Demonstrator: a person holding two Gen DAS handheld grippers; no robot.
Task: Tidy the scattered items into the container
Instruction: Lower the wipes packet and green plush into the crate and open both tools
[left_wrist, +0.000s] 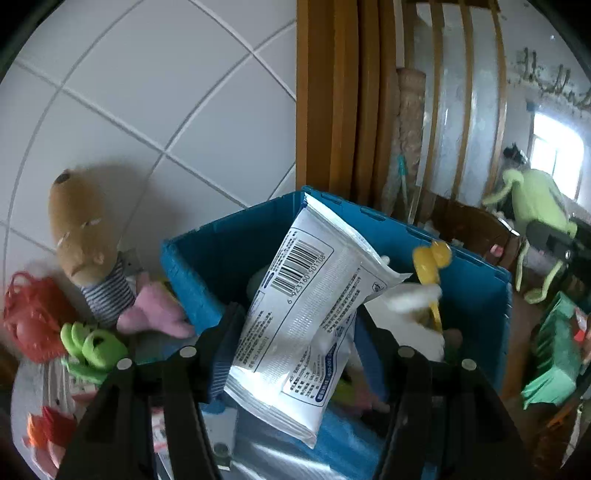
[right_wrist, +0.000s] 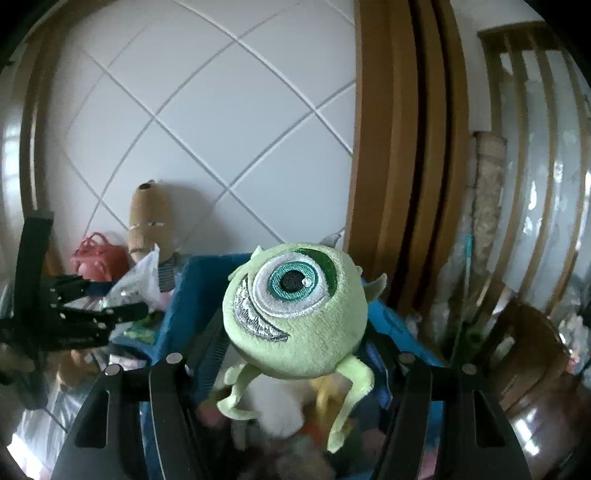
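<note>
Left gripper (left_wrist: 295, 354): jaws closed on one white wipes packet (left_wrist: 303, 291), held tilted over the blue crate (left_wrist: 207, 266).
Right gripper (right_wrist: 291, 354): jaws gripping one green one-eyed plush (right_wrist: 295, 310), also above the crate.
Crate contents: one yellow toy (left_wrist: 430, 266), one white fluffy thing; the rest is too blurred to count.
Outside the crate: one brown plush (left_wrist: 83, 236) against the tiled wall, one pink plush (left_wrist: 155, 310), one red bag (left_wrist: 33, 317), one green clip-like toy (left_wrist: 94, 347).

L gripper (left_wrist: 295, 332) jaws clamped, R gripper (right_wrist: 295, 332) jaws clamped, both angled down
</note>
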